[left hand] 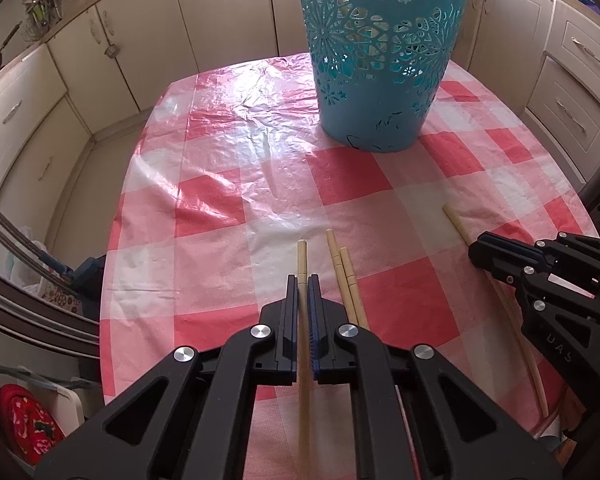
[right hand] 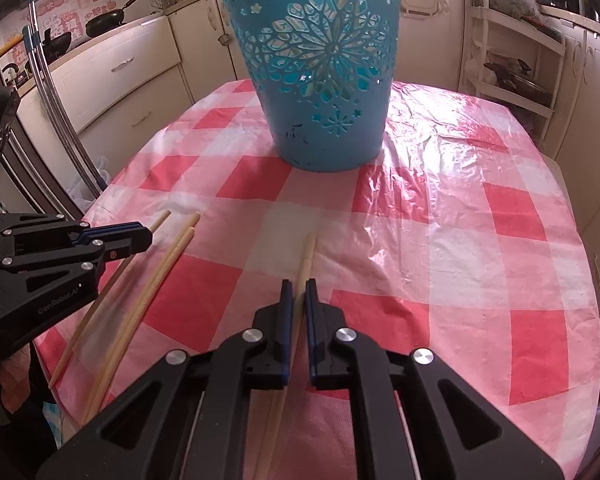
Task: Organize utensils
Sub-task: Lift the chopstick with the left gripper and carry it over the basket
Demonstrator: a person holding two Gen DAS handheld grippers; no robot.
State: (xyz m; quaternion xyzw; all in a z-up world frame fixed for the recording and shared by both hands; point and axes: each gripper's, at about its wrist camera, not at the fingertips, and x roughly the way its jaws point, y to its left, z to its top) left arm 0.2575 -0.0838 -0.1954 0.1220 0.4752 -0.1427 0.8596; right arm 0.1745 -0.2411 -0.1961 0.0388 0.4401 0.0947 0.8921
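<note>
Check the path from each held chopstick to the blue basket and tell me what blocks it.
Nothing visible blocks it. The left gripper is shut on one chopstick, the right gripper on another chopstick. Only bare checked tablecloth lies between them and the blue basket. Two loose chopsticks lie beside the left gripper, off the route.

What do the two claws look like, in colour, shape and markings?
Both are matte black plastic with angular linkage arms, triangular cut-outs and round silver pivot bolts. The left claw and the right claw each have flat fingers lined with blue pads. White lettering marks each body's side. No cables or sleeves show.
</note>
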